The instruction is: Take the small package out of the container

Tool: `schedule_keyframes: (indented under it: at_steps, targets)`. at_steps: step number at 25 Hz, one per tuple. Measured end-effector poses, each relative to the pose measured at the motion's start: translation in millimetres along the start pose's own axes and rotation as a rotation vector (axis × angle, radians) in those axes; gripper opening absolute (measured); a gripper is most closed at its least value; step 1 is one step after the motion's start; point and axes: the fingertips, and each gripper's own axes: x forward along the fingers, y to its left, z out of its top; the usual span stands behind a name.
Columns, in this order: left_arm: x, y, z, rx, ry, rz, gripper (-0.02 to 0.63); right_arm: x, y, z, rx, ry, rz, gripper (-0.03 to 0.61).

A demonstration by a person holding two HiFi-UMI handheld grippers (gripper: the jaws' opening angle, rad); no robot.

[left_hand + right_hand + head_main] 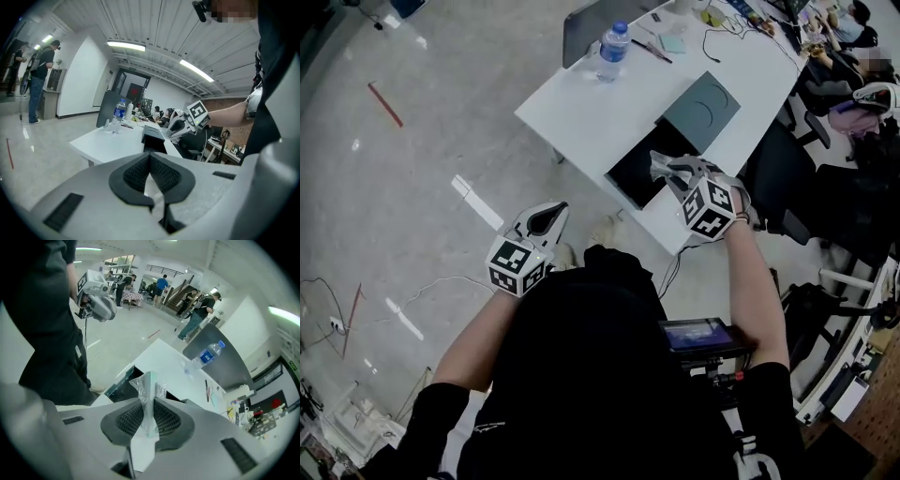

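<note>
The small package [148,389] is a clear plastic bag with a pale green item inside. My right gripper [149,417] is shut on it, and the bag stands up between the pads. In the head view the right gripper [668,174] holds the package [660,166] just above the open black container [628,180] at the white table's near edge. In the right gripper view the container [121,383] lies right below the package. My left gripper [547,218] hangs over the floor, left of the table, jaws together and nothing in them. The left gripper [150,177] faces the container [152,138].
The container's dark lid [703,111] lies on the white table [581,108] behind it. A water bottle [613,51] stands at the table's far side. Pens and small items lie farther back. Office chairs [783,178] stand to the right. People stand across the room.
</note>
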Motion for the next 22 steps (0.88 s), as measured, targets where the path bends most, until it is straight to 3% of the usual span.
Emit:
schedule_keyframes:
  at_steps: [15,22]
  targets:
    - [-1,-15,0,0.055,0.024,-0.085,0.008,-55,21,1,0.269,-0.150,-0.167,0.074]
    - [-3,-24,-3,0.081,0.029,-0.109,0.008,-85,38,-8,0.459,-0.309,-0.239,0.074]
